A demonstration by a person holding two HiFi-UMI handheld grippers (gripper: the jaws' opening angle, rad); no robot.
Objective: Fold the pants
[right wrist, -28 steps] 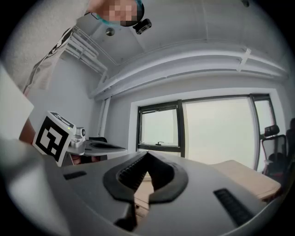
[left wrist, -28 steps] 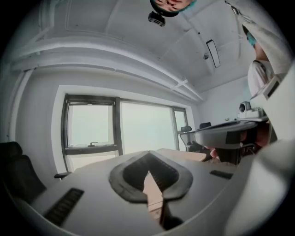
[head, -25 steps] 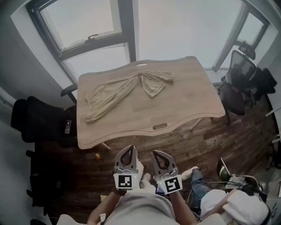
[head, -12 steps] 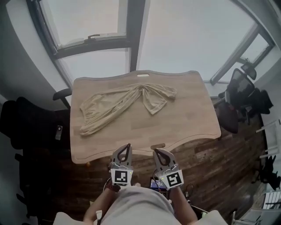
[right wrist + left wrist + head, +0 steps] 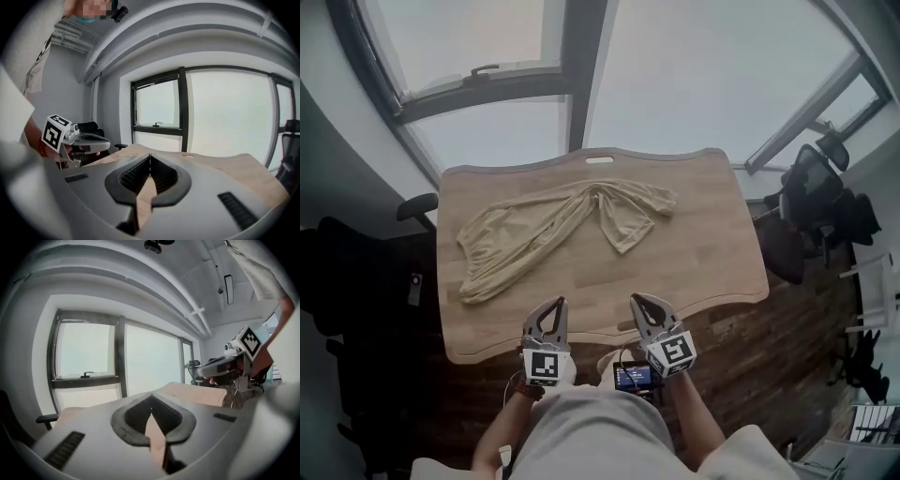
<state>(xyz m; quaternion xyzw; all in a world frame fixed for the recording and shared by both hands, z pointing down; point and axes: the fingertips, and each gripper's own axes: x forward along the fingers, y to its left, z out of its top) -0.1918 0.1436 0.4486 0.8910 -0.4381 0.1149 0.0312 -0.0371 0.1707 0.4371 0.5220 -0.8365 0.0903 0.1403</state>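
Beige pants [image 5: 553, 230] lie crumpled and spread across the far half of the wooden table [image 5: 694, 262], one leg trailing toward the left edge, the other bunched at centre right. My left gripper [image 5: 555, 305] is shut and empty, just over the table's near edge. My right gripper [image 5: 637, 300] hangs beside it, also shut and empty. Both point toward the pants from well short of them. In the left gripper view the jaw tips [image 5: 151, 397] meet, with the right gripper [image 5: 225, 365] at the side. In the right gripper view the jaw tips [image 5: 150, 155] meet too, with the left gripper [image 5: 77, 139] at the left.
Large windows [image 5: 675, 75] stand behind the table. Black office chairs stand at the left [image 5: 356, 272] and right [image 5: 816, 187]. A dark wooden floor [image 5: 806, 328] surrounds the table. A slot [image 5: 600, 160] is cut in the far edge of the table.
Both grippers moved forward from over the floor to the table's near edge. The table and pants now sit closer in the head view. Both stay shut.
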